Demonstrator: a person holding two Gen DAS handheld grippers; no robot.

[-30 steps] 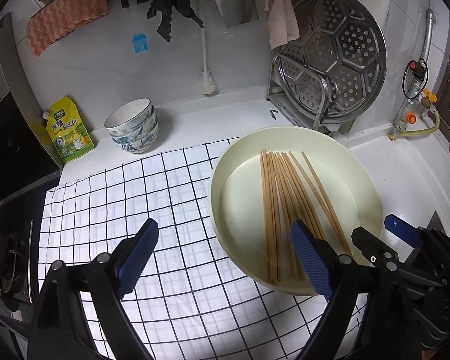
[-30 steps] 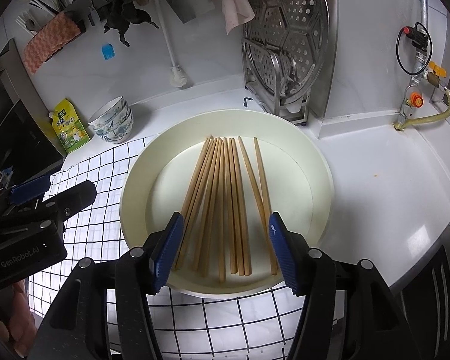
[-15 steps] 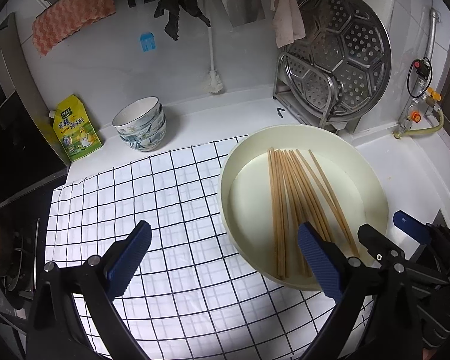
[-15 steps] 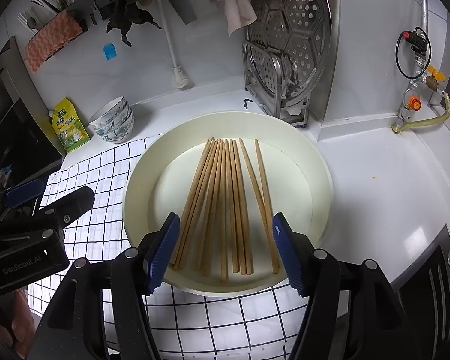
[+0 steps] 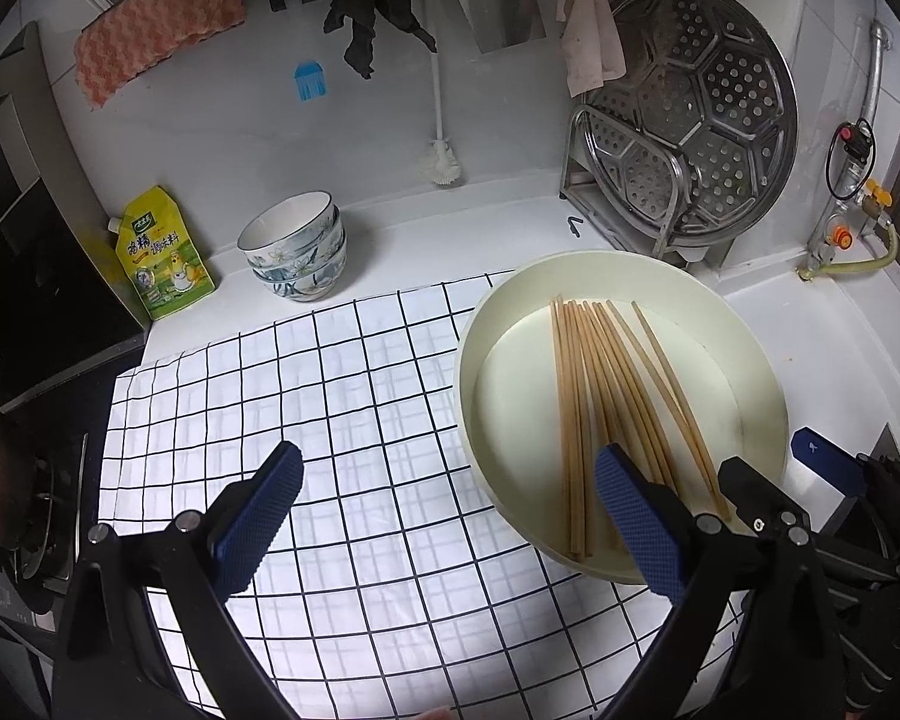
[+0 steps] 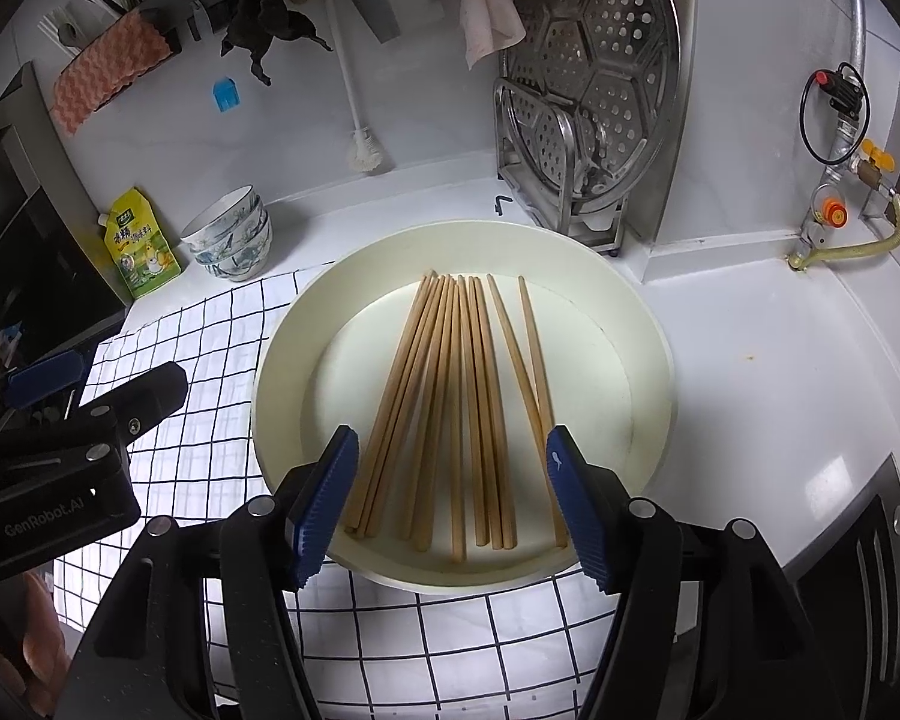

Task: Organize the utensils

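Observation:
Several wooden chopsticks lie side by side in a wide cream bowl on the counter. My right gripper is open above the bowl's near rim. The chopsticks' near ends show between its blue pads, which do not press on them. My left gripper is open wide over the checked cloth. Its right finger overlaps the bowl's left side and nothing is held. Each gripper also shows at the edge of the other's view.
A stack of patterned bowls and a yellow pouch stand at the back left. A steel steamer rack leans against the back wall behind the bowl. A stove borders the cloth on the left, and a gas valve sits at the right.
Both grippers' jaws have spread a little wider. The chopsticks and bowl have not moved.

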